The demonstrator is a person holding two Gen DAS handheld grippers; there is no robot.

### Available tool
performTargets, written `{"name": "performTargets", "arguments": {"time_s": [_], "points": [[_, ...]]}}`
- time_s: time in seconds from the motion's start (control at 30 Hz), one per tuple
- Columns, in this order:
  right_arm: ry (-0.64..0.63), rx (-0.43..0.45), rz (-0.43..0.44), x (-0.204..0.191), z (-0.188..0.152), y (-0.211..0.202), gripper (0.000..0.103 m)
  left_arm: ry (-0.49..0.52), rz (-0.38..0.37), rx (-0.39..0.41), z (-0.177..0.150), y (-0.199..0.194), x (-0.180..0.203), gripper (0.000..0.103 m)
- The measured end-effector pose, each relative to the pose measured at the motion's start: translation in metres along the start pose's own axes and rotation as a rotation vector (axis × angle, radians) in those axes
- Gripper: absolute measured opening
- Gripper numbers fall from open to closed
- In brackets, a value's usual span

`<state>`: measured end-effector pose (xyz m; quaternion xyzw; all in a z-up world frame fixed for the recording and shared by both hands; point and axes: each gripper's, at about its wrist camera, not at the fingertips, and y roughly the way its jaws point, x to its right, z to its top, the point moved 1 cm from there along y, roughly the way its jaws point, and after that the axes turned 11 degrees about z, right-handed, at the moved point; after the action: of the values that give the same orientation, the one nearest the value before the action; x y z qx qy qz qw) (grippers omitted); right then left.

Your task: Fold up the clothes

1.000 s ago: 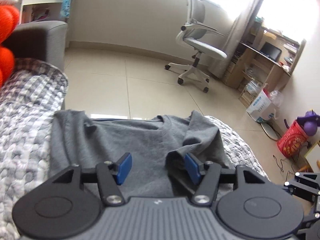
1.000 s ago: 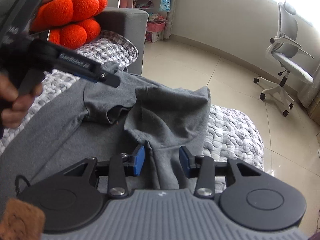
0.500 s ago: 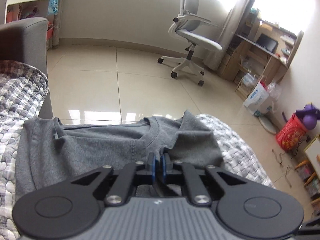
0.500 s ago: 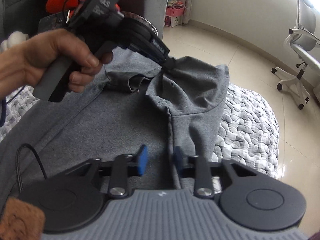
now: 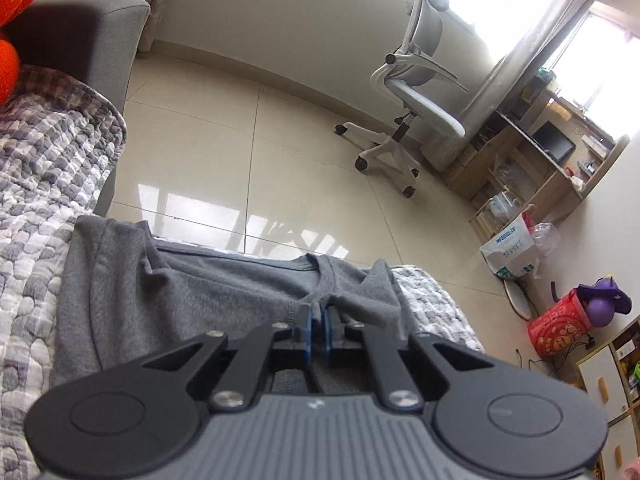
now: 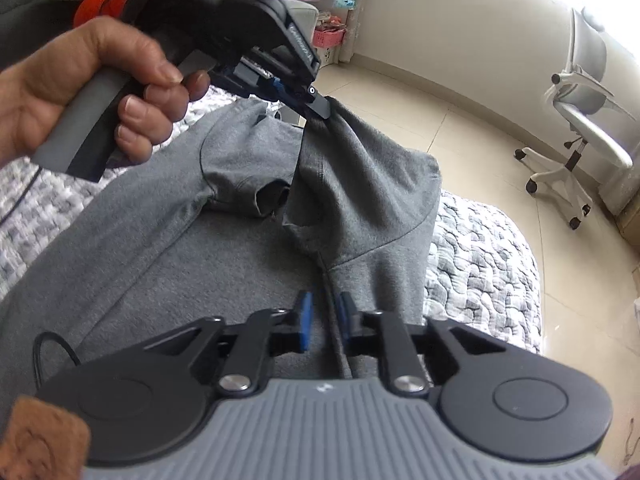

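The grey cotton T-shirt (image 5: 192, 300) reaches the quilted bed's (image 5: 32, 208) far edge, bare tiled floor (image 5: 280, 152) beyond. The left gripper (image 5: 318, 322), open a second ago, now pinches the T-shirt's collar; the right gripper (image 6: 323, 322) is opening astride a fold.

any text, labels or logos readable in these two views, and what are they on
No text reads clearly.
Printing on the white plastic bag: blurred.
Pattern on the red printed bucket: too small.
White lettering on the black left tool body: distorted, unreadable.
Small white logo on the right tool's grey ribbed housing: no letters.
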<state>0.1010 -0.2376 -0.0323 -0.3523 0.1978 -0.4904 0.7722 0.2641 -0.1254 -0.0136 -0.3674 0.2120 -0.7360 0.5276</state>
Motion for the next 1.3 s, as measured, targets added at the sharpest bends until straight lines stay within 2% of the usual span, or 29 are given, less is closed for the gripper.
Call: {"name": "performTargets", "arguments": {"time_s": [0.07, 0.17, 0.2, 0.27, 0.3, 0.33, 0.37, 0.4, 0.43, 0.47, 0.57, 0.67, 0.77, 0.83, 0.9, 1.0, 1.1, 1.23, 1.3], "points": [[-0.028, -0.009, -0.013, -0.003, -0.002, 0.003, 0.044, -0.011, -0.032, -0.012, -0.003, 0.005, -0.002, 0.007], [-0.026, -0.028, -0.01, 0.0, -0.004, 0.008, 0.044, 0.011, -0.03, -0.021, -0.005, 0.011, 0.0, 0.027], [-0.027, -0.037, -0.016, 0.001, -0.005, 0.01, 0.04, 0.034, -0.026, -0.022, -0.006, 0.014, 0.003, 0.033], [-0.032, -0.06, -0.043, 0.002, -0.008, 0.016, 0.028, 0.073, -0.013, -0.03, -0.009, 0.019, 0.007, 0.036], [-0.029, -0.066, -0.048, 0.003, -0.008, 0.018, 0.017, 0.083, -0.01, -0.035, -0.01, 0.023, 0.008, 0.036], [-0.024, -0.068, -0.053, 0.005, -0.009, 0.02, 0.008, 0.077, -0.011, -0.036, -0.011, 0.026, 0.008, 0.036], [-0.018, -0.062, -0.055, 0.006, -0.009, 0.019, 0.005, 0.071, -0.012, -0.037, -0.012, 0.029, 0.007, 0.034], [-0.014, -0.053, -0.055, 0.006, -0.008, 0.017, 0.002, 0.064, -0.012, -0.038, -0.012, 0.032, 0.006, 0.027], [-0.007, -0.039, -0.051, 0.005, -0.006, 0.014, 0.002, 0.06, -0.011, -0.041, -0.012, 0.034, 0.005, 0.004], [0.005, -0.018, -0.044, 0.005, -0.004, 0.009, 0.002, 0.051, -0.01, -0.049, -0.011, 0.035, 0.004, 0.003], [0.047, 0.049, -0.018, 0.003, 0.002, -0.006, 0.002, -0.024, -0.04, -0.01, -0.003, 0.021, -0.006, 0.002], [0.12, 0.13, 0.024, 0.008, 0.01, -0.019, 0.002, -0.111, -0.094, 0.073, 0.01, -0.007, -0.016, 0.002], [0.158, 0.175, 0.054, 0.006, 0.016, -0.023, 0.002, -0.108, -0.065, 0.109, 0.018, -0.019, -0.019, 0.002], [0.15, 0.149, 0.054, 0.002, 0.018, -0.014, 0.002, -0.079, -0.025, 0.098, 0.017, -0.015, -0.019, 0.002], [0.143, 0.101, 0.06, -0.003, 0.018, -0.001, 0.003, -0.075, 0.018, 0.047, 0.009, 0.0, -0.023, 0.002], [0.132, 0.082, 0.079, -0.007, 0.017, 0.0, 0.011, -0.104, 0.056, 0.016, -0.002, 0.013, -0.037, 0.002], [0.12, 0.075, 0.093, -0.011, 0.016, -0.003, 0.012, -0.123, 0.041, 0.027, -0.003, 0.007, -0.045, 0.002], [0.091, 0.046, 0.058, -0.008, 0.012, 0.0, 0.016, -0.1, 0.035, 0.04, -0.002, -0.001, -0.043, 0.002], [0.071, 0.036, 0.039, -0.009, 0.011, 0.002, 0.018, -0.122, 0.024, 0.021, -0.001, -0.002, -0.042, 0.002]]}}
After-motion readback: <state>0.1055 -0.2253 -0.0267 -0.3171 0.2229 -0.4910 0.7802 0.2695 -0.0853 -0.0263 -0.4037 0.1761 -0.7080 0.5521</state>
